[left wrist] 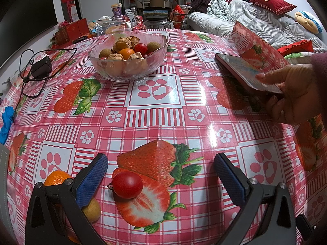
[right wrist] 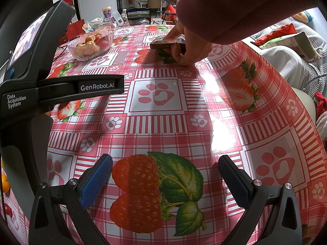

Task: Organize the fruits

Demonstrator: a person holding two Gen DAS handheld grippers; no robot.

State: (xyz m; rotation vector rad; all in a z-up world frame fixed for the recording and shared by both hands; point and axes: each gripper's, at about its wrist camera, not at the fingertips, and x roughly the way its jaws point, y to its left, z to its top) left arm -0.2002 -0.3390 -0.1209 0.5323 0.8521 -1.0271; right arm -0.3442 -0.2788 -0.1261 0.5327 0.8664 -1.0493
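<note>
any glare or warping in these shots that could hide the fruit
Left wrist view: fisheye bends the tablecloth edges, small glare streaks sit mid-right, and the cherry tomato and glass bowl stay sharp. Right wrist view: a broad white glare patch washes the cloth at right, and the other hand-held gripper's body shadows the left.

A small red cherry tomato [left wrist: 127, 185] lies on the tabletop between the left tongs' [left wrist: 161, 178] blue pads, nearer the left one. An orange [left wrist: 57, 177] and a tan longan [left wrist: 92, 209] sit just outside that left pad, partly hidden behind it. Well ahead of the tongs stands a clear glass bowl [left wrist: 128, 58] heaped with husked fruits, longans, an orange and cherry tomatoes
</note>
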